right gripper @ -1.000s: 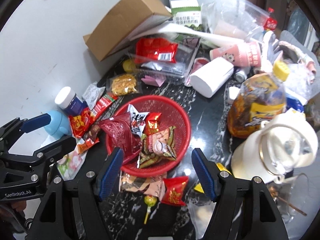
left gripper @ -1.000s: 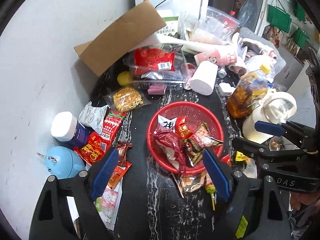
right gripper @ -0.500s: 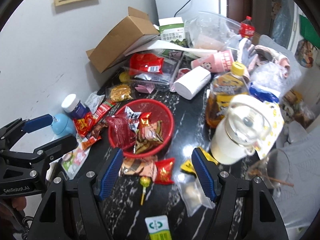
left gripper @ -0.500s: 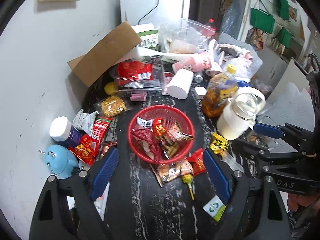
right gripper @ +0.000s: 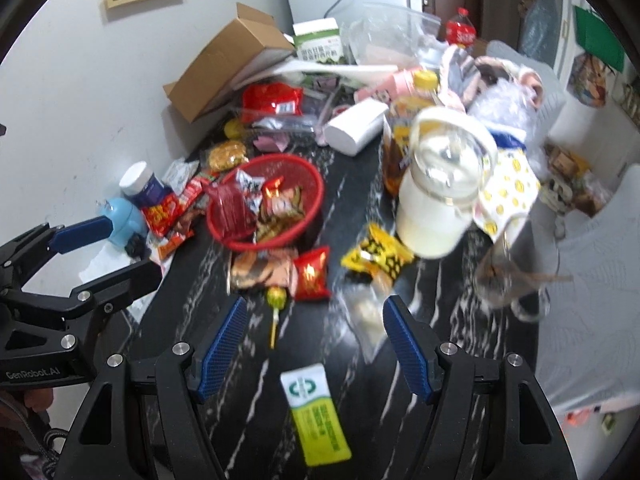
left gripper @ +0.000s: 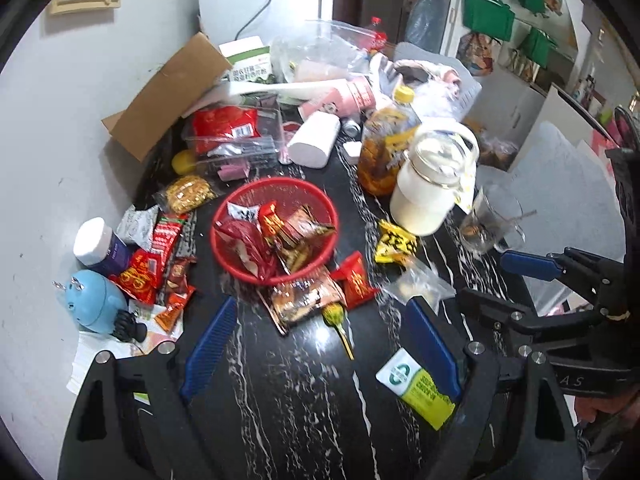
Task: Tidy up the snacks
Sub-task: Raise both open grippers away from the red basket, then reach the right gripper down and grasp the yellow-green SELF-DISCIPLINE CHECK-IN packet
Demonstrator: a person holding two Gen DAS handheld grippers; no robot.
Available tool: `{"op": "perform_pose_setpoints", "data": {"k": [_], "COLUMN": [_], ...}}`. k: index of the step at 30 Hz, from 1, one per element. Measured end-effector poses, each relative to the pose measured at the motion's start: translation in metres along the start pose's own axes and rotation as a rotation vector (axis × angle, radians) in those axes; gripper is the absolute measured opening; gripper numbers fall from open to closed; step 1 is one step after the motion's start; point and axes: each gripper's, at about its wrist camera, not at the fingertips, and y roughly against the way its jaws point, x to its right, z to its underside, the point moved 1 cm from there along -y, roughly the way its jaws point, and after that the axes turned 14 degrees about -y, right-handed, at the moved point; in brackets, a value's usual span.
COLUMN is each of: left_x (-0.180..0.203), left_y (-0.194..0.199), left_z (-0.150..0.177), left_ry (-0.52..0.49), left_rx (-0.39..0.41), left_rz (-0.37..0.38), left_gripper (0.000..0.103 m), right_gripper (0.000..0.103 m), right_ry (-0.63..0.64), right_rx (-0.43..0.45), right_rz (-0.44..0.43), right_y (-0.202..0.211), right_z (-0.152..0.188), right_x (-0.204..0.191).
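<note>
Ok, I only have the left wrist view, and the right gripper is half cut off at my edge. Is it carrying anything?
Observer: No. The right gripper is open, with nothing between its pads.
Operator: My own finger covers part of that green and white sachet. Is anything touching it?
Observer: No. The sachet lies flat and alone on the table. The lollipop and the clear bag lie beyond it, apart from it.
Operator: And how does my left gripper look from outside?
Observer: The left gripper is open and empty too, off to the side of the red basket.
</note>
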Motion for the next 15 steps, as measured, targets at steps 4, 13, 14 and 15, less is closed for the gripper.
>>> {"op": "perform_pose_setpoints", "data": {"k": [4,13,14,15], "left_x": [0.008,0.023,0.024,0.025], "left_y": [-0.009,-0.036,-0.039,-0.044], "left_z": [0.012,0.044,0.048,0.052], "left_ry": [-0.004,-0.026,-0.027,-0.028], "left_rx": [-0.028,-0.137,-0.152,-0.171], "left_rz": [0.021,0.040,0.042,0.043], "left_gripper": [0.086,0.086,0.086,0.086], "right_gripper": [0.071,0.071,0.071,0.071], "right_ry": [-0.011,-0.023,-0.024,-0.026], "right_rx": [-0.032,-0.151,-0.169,-0.183], "right_rz": [0.001,0.022,0.024,0.026], "right_y": [-0.004,-0.034,-0.040,-0.044], "right_z": [0.020,0.065,0.071,0.075], "right_x": [0.007,0.019,0.021,0.023]}}
